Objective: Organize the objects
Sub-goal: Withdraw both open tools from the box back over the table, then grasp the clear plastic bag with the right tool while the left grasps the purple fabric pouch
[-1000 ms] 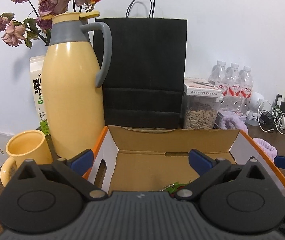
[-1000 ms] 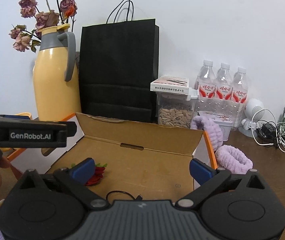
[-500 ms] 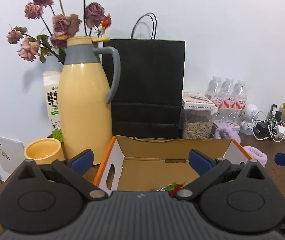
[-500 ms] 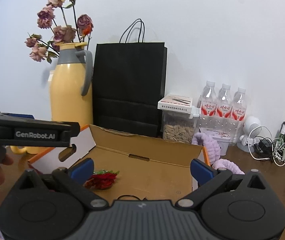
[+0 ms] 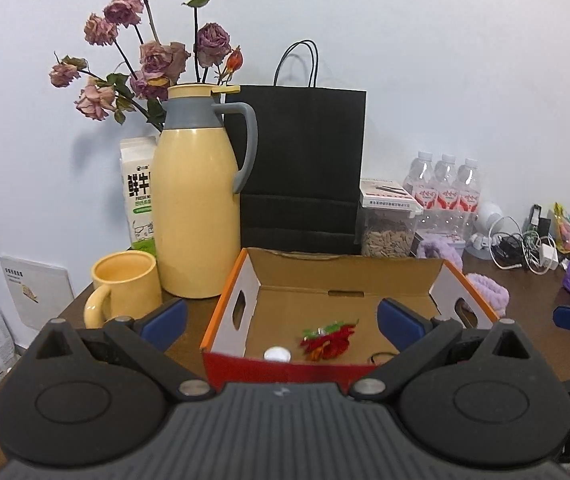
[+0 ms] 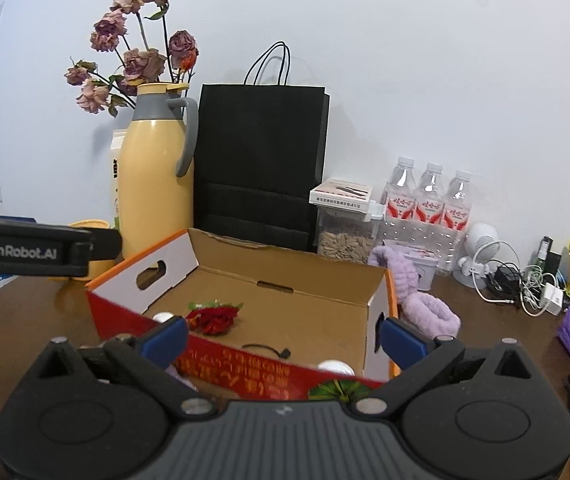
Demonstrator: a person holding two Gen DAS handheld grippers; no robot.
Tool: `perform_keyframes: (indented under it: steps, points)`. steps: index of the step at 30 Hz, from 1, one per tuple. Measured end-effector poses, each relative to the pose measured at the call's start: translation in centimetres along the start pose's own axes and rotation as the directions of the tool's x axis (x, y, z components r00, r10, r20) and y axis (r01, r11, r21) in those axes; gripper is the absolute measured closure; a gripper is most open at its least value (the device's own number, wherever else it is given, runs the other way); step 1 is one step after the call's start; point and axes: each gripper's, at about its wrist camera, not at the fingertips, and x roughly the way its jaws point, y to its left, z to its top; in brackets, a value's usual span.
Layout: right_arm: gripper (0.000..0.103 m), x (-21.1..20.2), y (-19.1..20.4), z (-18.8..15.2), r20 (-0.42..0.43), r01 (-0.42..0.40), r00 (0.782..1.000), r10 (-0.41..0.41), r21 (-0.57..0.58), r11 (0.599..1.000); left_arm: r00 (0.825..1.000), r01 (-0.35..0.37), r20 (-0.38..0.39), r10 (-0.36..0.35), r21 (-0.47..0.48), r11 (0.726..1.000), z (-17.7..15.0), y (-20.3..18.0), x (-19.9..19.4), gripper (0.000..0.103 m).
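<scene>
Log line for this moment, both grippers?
left gripper: open | right gripper: open | cardboard box: holds red flower

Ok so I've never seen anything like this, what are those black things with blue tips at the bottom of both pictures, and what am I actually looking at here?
Those are handheld grippers, not a robot: a person holds one in each hand. Each carries a wide-angle camera looking forward along its two blue-tipped fingers, so one picture comes from the left gripper and the other from the right gripper. Both are open and hold nothing.

Ahead, on a brown table, sits an open cardboard box with a red flower, a small white round thing and a thin black cable inside. Left of the box stand a yellow jug and a yellow mug; behind it, a black paper bag. To the right are water bottles, a purple fluffy band and tangled chargers.
</scene>
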Motion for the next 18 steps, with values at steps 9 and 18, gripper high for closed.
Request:
perform_keyframes:
  steps: [9, 18]
  points:
    - [0.000, -4.0, -1.7, -3.3, -0.031, -0.005, 1.000, 0.005, 0.000, 1.000, 0.999, -0.005, -0.048, 0.006, 0.025, 1.000, -2.5, -0.4, -3.4, 0.000]
    - [0.000, -5.7, -4.2, -8.2, -0.115, 0.013, 0.993, -0.014, -0.013, 1.000, 0.993, 0.009, -0.115, -0.005, 0.031, 0.999, -5.8, -0.1, -4.5, 0.000]
